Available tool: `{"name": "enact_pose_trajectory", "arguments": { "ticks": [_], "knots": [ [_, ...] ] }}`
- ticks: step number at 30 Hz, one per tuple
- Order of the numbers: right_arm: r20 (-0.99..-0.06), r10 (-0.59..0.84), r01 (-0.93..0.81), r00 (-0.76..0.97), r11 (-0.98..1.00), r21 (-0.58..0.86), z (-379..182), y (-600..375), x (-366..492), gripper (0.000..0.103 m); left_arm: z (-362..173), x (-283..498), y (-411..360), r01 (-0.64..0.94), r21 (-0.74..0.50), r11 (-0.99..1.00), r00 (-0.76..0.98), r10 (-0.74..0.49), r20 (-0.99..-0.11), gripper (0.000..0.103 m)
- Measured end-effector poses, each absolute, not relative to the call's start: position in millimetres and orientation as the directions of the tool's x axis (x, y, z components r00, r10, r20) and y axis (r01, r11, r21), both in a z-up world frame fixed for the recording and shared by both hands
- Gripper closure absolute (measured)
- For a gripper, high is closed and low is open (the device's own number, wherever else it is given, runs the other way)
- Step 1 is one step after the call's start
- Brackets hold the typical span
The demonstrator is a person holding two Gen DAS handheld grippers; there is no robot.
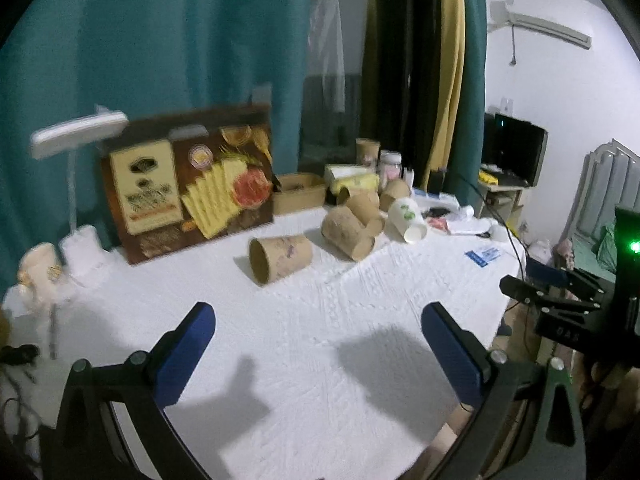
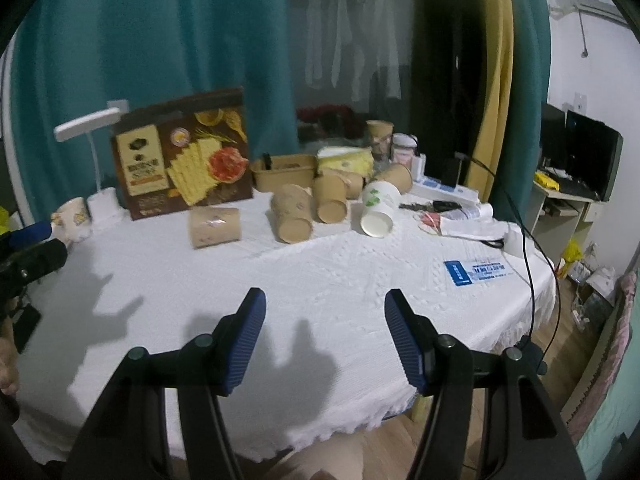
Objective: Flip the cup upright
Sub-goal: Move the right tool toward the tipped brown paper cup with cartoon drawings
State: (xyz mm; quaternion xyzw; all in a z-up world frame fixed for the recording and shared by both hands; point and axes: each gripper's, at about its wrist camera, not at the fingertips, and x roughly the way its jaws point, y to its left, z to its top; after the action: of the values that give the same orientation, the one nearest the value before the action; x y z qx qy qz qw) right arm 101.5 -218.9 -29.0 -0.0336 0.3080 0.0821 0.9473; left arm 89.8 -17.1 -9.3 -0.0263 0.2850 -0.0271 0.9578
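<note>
Several brown paper cups lie on their sides on the white tablecloth (image 1: 320,360). The nearest one (image 1: 280,258) (image 2: 216,226) lies alone, its mouth to the left in the left wrist view. More brown cups (image 1: 348,236) (image 2: 292,218) are bunched behind it, beside a tipped white cup with a green print (image 1: 408,218) (image 2: 378,208). My left gripper (image 1: 320,312) is open above bare cloth, short of the nearest cup. My right gripper (image 2: 325,296) also stands open with nothing between its blue pads, well short of the cups.
A cracker box (image 2: 184,160), a white desk lamp (image 2: 88,128), a tan tray (image 2: 284,172) and a yellow box (image 2: 346,160) line the back. A blue card (image 2: 474,272) and a black cable (image 2: 528,248) lie near the table's right edge.
</note>
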Motion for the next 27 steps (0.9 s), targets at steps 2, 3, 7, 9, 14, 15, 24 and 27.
{"name": "enact_pose_trajectory", "arguments": {
  "ticks": [2, 3, 7, 9, 14, 15, 24, 27],
  "knots": [
    [-0.608, 0.128, -0.166, 0.783, 0.986, -0.006, -40, -227, 124, 0.044, -20, 114, -21, 0.054, -0.072, 0.996, 0.810, -0.086, -0.580, 0.000],
    [-0.616, 0.125, -0.160, 0.778, 0.987, -0.002, -46, -233, 136, 0.044, -27, 133, -25, 0.070, -0.080, 0.994, 0.791, -0.104, -0.603, 0.000],
    [-0.626, 0.118, -0.143, 0.771, 0.990, 0.009, -63, -251, 182, 0.044, -48, 193, -36, 0.112, -0.125, 0.986, 0.724, -0.167, -0.670, 0.000],
    [-0.629, 0.113, -0.139, 0.769, 0.990, 0.007, -71, -261, 202, 0.044, -59, 217, -47, 0.135, -0.121, 0.983, 0.700, -0.181, -0.691, 0.000],
    [-0.641, 0.104, -0.115, 0.760, 0.993, 0.025, -86, -281, 247, 0.044, -73, 276, -65, 0.169, -0.124, 0.978, 0.649, -0.205, -0.732, 0.000],
    [-0.643, 0.105, -0.111, 0.758, 0.993, 0.031, -88, -284, 252, 0.044, -72, 282, -67, 0.173, -0.128, 0.977, 0.650, -0.210, -0.730, 0.000],
    [-0.653, 0.140, -0.113, 0.744, 0.990, 0.084, -99, -302, 280, 0.044, -88, 383, -71, 0.146, -0.233, 0.961, 0.586, -0.274, -0.763, 0.000],
    [-0.651, 0.150, -0.114, 0.744, 0.989, 0.097, -101, -304, 281, 0.044, -101, 408, -67, 0.112, -0.264, 0.958, 0.565, -0.280, -0.776, 0.000]
  ]
}}
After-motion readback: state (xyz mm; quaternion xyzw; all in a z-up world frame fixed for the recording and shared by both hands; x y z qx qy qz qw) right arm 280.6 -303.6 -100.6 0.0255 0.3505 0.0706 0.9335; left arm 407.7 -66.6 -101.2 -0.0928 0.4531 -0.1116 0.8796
